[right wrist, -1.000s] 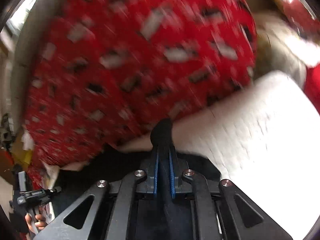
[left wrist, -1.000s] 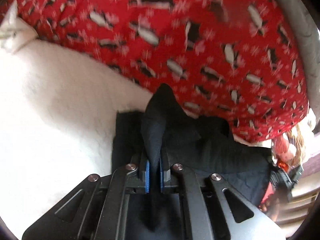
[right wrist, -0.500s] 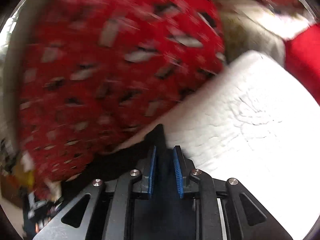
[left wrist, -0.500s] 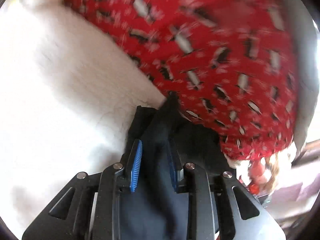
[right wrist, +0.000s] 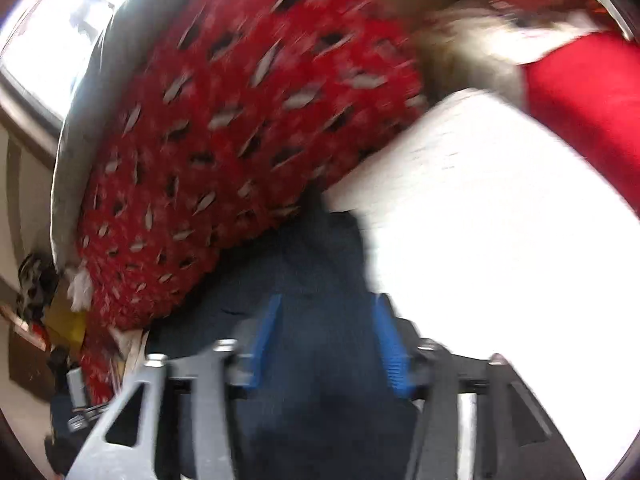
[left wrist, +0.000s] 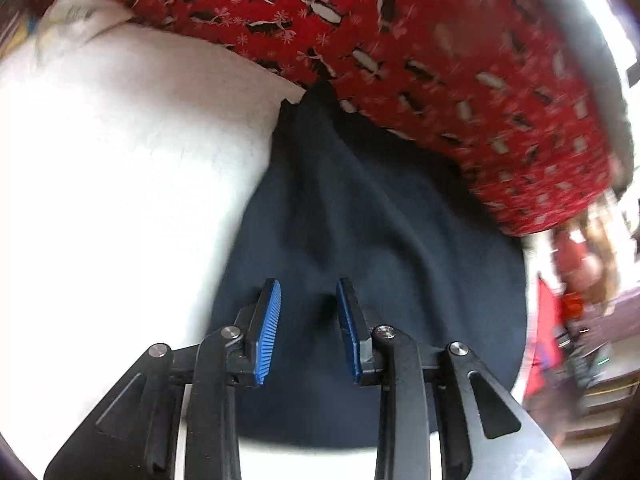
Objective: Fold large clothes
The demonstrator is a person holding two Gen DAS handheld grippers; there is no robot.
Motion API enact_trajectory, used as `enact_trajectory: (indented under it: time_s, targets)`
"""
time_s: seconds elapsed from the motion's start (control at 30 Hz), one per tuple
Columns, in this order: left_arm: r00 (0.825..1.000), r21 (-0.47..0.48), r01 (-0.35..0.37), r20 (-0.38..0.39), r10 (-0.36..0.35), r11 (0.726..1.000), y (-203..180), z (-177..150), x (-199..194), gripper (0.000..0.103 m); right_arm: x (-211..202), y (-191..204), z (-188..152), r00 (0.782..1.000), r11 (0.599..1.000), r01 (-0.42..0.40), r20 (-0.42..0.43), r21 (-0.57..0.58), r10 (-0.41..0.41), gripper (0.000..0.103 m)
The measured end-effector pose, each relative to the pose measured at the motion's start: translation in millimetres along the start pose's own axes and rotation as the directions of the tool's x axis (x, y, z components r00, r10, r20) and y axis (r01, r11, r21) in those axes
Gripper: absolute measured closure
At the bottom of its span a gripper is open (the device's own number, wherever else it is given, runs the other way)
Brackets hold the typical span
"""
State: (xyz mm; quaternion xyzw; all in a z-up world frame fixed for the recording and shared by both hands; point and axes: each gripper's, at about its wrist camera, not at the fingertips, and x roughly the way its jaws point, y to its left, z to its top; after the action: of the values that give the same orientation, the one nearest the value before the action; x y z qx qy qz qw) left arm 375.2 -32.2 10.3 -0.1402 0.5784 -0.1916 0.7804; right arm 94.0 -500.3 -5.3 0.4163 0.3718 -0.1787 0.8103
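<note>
Left wrist view: the left gripper [left wrist: 307, 312] has just been opening, its blue pads apart and free of the dark garment [left wrist: 360, 216] lying below on the white cover [left wrist: 120, 184]. The right gripper [right wrist: 328, 340] has likewise just spread wide above it. Beyond lies a red patterned blanket [left wrist: 440, 40].

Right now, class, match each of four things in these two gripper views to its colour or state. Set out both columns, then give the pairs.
Things:
1. dark navy garment
2. penguin-print blanket
3. fluffy bed cover
4. left gripper

Colour or state:
A. white
B. jaws open, cloth lying loose between them
C. red with black-and-white figures
D. very dark blue, spread flat

Pairs: 1-D, 2-C, 3-A, 4-B
</note>
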Motion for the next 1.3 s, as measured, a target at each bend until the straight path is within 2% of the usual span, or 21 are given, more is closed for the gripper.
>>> enact_trajectory:
  time_s: [0.07,0.17,0.2,0.23,0.27,0.33,0.4,0.5,0.53,0.57,0.6,0.67,0.73,0.77,0.83,0.97,1.0,1.03,1.13,1.2,1.3]
  targets:
    - [1.0,0.01,0.026,-0.004,-0.026,1.0,-3.1,-14.6,-2.8,0.075,-19.3,-19.6,-9.2,1.0,1.0,0.001,0.006,0.02,-0.001,0.035]
    - [0.999,0.057,-0.046,-0.026,0.047,0.997,-10.0,-31.0,8.9,0.072,-8.9,-36.5,-32.0,0.992,0.999,-0.013,-0.122,0.044,0.018,0.035]
    - [0.997,0.063,-0.069,-0.036,0.071,0.996,-11.1,-35.0,16.2,0.072,-2.0,-37.4,-42.5,0.983,0.998,-0.045,-0.178,0.052,0.053,0.053]
    - [0.995,0.067,-0.09,-0.042,0.093,0.994,-10.7,-38.8,22.6,0.072,0.2,-35.4,-49.8,0.975,0.995,-0.083,-0.201,0.05,0.091,0.098]
    - [0.993,0.063,-0.105,-0.049,0.108,0.992,-9.3,-42.2,27.7,0.072,-3.6,-31.4,-53.0,0.975,0.994,-0.102,-0.197,0.03,0.106,0.098]
    - [0.994,0.049,-0.099,-0.04,0.101,0.994,-7.1,-45.2,29.3,0.072,-22.2,-24.9,-53.9,0.987,0.992,-0.125,-0.107,-0.013,0.123,0.101]
    - [0.994,0.05,-0.099,-0.046,0.101,0.994,-5.7,-46.3,27.1,0.072,-31.4,-28.1,-51.6,0.994,0.995,-0.097,-0.046,-0.013,0.096,0.103]
    - [0.993,0.008,-0.096,-0.062,0.097,0.995,-1.9,-49.2,17.3,0.072,-9.0,-54.9,-59.9,0.99,1.0,0.014,-0.139,0.024,-0.011,0.103]
    - [0.995,0.001,-0.087,-0.054,0.087,0.996,-2.9,-49.3,11.4,0.072,-7.2,-57.8,-61.6,0.988,1.0,0.017,-0.152,0.025,-0.013,0.103]
    - [0.998,-0.001,-0.056,-0.031,0.056,0.998,-8.2,-51.2,1.3,0.072,-11.2,-54.3,-58.0,0.99,1.0,0.023,-0.141,0.019,-0.021,0.103]
    - [0.999,0.004,-0.028,-0.019,0.028,1.0,-14.6,-52.8,-3.7,0.072,-19.2,-50.1,-55.3,0.993,0.999,0.037,-0.116,0.02,-0.034,0.095]
    - [1.0,0.037,0.024,0.004,-0.024,0.999,-36.7,-54.8,-11.7,0.072,-40.5,-32.8,-50.0,0.999,0.999,-0.05,-0.022,0.005,0.05,0.096]
    - [1.0,0.081,0.019,0.019,-0.021,0.997,-60.0,-53.8,-9.0,0.069,-50.2,-3.7,-44.3,0.996,0.995,-0.087,0.018,-0.057,0.088,0.088]
    - [1.0,0.104,0.01,0.026,-0.013,0.994,-72.1,-53.6,-4.8,0.061,-48.0,8.8,-45.0,0.995,0.992,-0.093,0.024,-0.087,0.096,0.085]
    - [0.999,0.123,-0.027,0.035,0.023,0.992,-84.9,-53.2,9.4,0.058,-38.5,38.5,-47.9,0.994,0.983,-0.102,0.031,-0.15,0.108,0.068]
    - [0.996,0.052,-0.074,-0.051,0.077,0.996,-66.9,-52.5,64.3,0.058,-10.7,41.2,-57.4,0.997,0.974,-0.021,0.064,-0.224,0.036,0.067]
    - [0.997,0.037,-0.053,-0.045,0.055,0.998,-60.5,-53.5,71.4,0.058,1.7,34.8,-61.4,0.999,0.972,0.025,0.052,-0.233,-0.013,0.065]
    - [0.999,0.038,-0.042,-0.025,0.043,0.998,-59.8,-54.4,69.3,0.058,24.4,25.3,-64.6,0.998,0.972,0.057,-0.01,-0.229,-0.061,0.065]
    - [0.998,0.076,-0.042,-0.039,0.045,0.996,-65.4,-53.6,61.5,0.058,26.1,25.1,-62.1,0.998,0.962,0.06,0.006,-0.265,-0.06,0.065]
    - [1.0,0.058,0.01,-0.024,-0.009,0.998,-71.1,-50.1,50.9,0.058,22.9,35.6,-54.9,0.996,0.955,0.081,-0.006,-0.285,-0.086,0.063]
    - [0.999,0.047,0.025,0.038,-0.026,0.999,-82.1,-46.3,40.6,0.054,7.9,46.4,-44.3,0.998,0.961,0.026,0.057,-0.275,-0.01,0.06]
